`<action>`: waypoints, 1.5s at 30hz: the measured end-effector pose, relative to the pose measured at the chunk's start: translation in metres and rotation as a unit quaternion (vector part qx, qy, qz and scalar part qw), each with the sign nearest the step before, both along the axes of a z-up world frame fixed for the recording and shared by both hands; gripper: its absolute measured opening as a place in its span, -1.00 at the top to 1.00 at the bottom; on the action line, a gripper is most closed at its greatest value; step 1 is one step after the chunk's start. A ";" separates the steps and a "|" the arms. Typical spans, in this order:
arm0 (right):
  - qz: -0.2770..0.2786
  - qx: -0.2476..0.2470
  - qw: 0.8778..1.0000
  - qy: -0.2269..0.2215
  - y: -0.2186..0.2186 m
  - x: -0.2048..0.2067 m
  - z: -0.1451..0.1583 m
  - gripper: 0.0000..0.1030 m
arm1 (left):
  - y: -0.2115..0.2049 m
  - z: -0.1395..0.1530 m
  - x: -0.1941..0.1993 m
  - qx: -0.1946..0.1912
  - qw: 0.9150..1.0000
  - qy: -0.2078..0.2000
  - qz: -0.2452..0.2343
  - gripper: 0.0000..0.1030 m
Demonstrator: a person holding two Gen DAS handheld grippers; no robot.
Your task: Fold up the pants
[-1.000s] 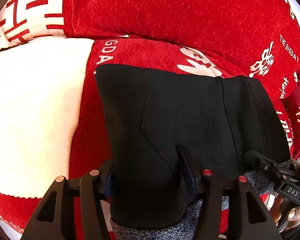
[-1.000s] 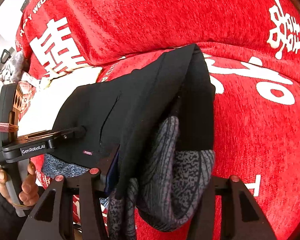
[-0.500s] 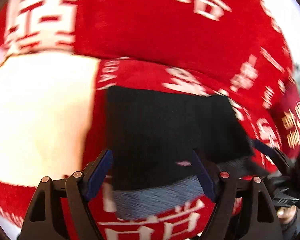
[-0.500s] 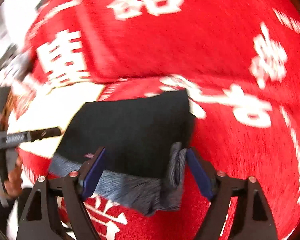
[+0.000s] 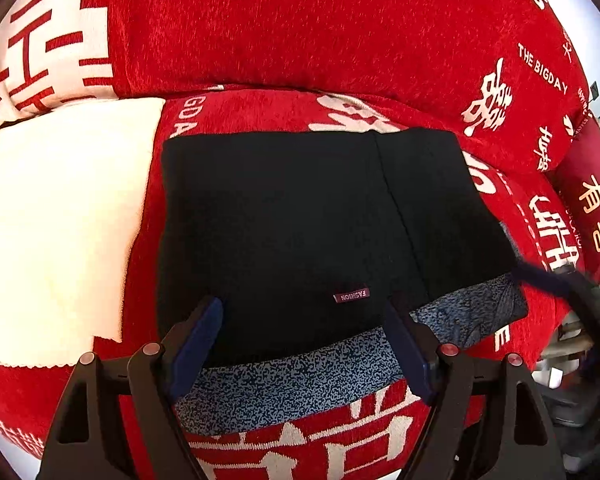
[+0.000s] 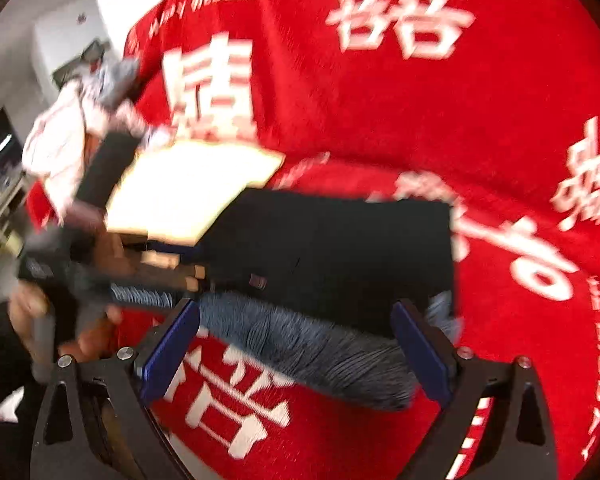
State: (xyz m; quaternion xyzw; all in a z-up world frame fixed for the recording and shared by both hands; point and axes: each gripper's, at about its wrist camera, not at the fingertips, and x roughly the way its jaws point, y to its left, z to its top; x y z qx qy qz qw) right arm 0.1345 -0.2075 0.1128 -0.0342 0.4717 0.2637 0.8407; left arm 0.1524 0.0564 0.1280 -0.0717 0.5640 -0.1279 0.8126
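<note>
The black pants (image 5: 300, 224) lie folded flat into a rectangle on the red sofa seat (image 5: 228, 108), with a grey-blue speckled lining (image 5: 284, 384) showing along the near edge. They also show in the blurred right wrist view (image 6: 332, 248). My left gripper (image 5: 302, 346) is open and empty, just above the near edge of the pants. My right gripper (image 6: 296, 354) is open and empty, in front of the grey lining edge (image 6: 312, 348). The left tool and the hand holding it show in the right wrist view (image 6: 100, 284).
The sofa has a red cover with white characters, and a red back cushion (image 5: 300, 28) behind the pants. A cream-white cloth panel (image 5: 60, 224) lies left of the pants. A pile of light clothes (image 6: 80, 120) sits at the sofa's far left end.
Both grippers let go of the pants, opened and drew back. The pants went from held up and draped to lying flat and folded on the seat.
</note>
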 end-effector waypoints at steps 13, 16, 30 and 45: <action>-0.025 0.034 0.999 -0.005 -0.020 0.020 0.008 -0.90 | -0.011 0.022 0.019 0.037 0.999 -0.033 -0.016 -0.66; -0.037 0.030 0.999 -0.012 -0.018 0.052 0.015 -0.90 | -0.003 0.021 0.046 0.044 0.999 -0.030 0.003 -0.66; -0.056 0.000 0.994 0.094 0.014 0.151 -0.055 -0.90 | 0.029 -0.039 0.109 0.084 0.991 0.050 0.086 -0.76; -0.044 -0.014 0.999 -0.002 0.018 0.062 0.003 -0.91 | 0.026 0.010 0.041 0.075 0.994 0.000 0.076 -0.80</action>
